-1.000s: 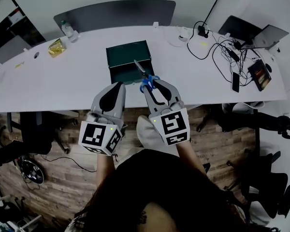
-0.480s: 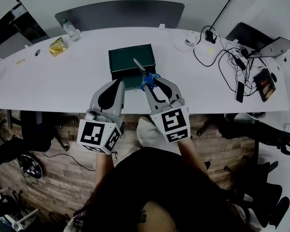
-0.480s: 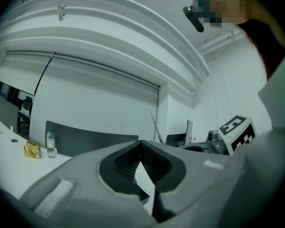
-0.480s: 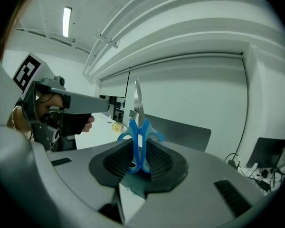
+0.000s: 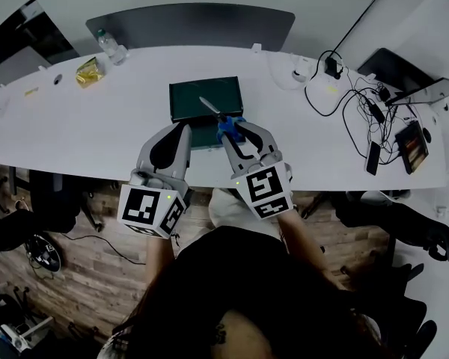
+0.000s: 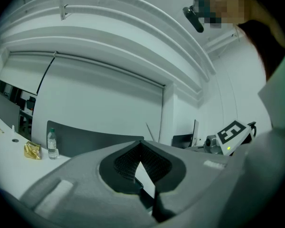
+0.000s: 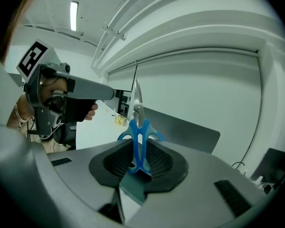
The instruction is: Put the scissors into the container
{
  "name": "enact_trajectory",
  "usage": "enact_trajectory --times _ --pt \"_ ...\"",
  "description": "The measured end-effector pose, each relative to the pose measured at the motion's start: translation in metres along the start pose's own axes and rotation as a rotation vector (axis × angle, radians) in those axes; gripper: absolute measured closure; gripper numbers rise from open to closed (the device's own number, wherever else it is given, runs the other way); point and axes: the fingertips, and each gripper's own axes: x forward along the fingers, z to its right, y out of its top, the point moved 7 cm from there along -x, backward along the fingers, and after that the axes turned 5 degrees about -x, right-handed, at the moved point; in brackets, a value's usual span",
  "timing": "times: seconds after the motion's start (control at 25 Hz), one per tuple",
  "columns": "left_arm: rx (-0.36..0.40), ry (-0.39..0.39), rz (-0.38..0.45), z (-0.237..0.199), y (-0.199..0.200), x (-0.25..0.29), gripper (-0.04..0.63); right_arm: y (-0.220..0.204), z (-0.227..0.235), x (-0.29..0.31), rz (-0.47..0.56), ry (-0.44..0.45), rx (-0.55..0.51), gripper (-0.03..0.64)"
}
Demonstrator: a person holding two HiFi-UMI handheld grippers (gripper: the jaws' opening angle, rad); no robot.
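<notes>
Scissors [image 5: 224, 124], clamped in right gripper [image 5: 236, 130], reach over container [image 5: 188, 99] near rim.

Water bottle [image 5: 108, 45], yellow packet [image 5: 87, 71], tangled cables [image 5: 352, 99], laptop [image 5: 393, 69] on white table [image 5: 82, 126].

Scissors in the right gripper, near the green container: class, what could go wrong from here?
1. The right gripper pinches the scissors only by their blue handles, so they may pivot or slip.
2. The blade tip slants towards the container; released like this, it could catch the rim and land on the table.
</notes>
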Motion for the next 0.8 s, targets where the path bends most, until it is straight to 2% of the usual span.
enact_trajectory --times 0.8 --pt "-0.024 0.101 -0.002 -0.050 -0.009 0.047 0.584 -0.042 0.013 0.088 -0.133 0.222 -0.187 0.526"
